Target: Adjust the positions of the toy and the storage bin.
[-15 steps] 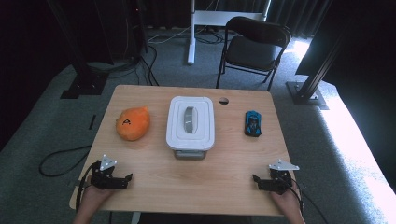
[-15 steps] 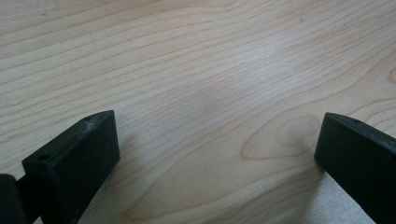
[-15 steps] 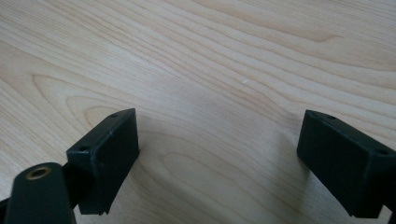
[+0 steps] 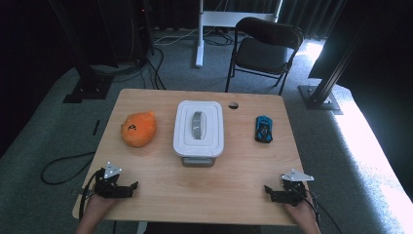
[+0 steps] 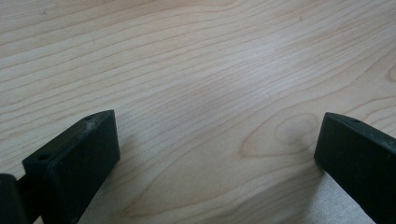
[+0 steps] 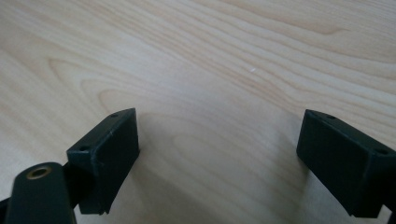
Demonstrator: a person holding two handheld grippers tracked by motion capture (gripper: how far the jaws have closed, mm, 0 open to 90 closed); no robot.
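We are inspecting a wooden table (image 4: 160, 195) with its contents lying in a row across the far half. Going by size: a white lidded container (image 4: 198, 127) is sitting at the centre, lid clipped on and its grey handle running toward twelve o'clock. At nine o'clock from it, just beside, an orange plush toy (image 4: 139, 128) marked with a black letter is lying. At three o'clock, somewhat farther off, a small blue toy car (image 4: 263, 129) is pointing along the twelve-to-six line. Beyond the table, at one o'clock, a black folding chair (image 4: 265, 48) is standing on the carpet.

The left gripper (image 4: 131, 186) is resting at seven o'clock on the near edge, and the right gripper (image 4: 269, 189) at five o'clock. In both gripper views we are seeing the jaws spread wide over bare wood, gripping nothing. We are judging this a ready posture: both tools are parked well apart from all three objects, each on the side of the object it would most easily reach.
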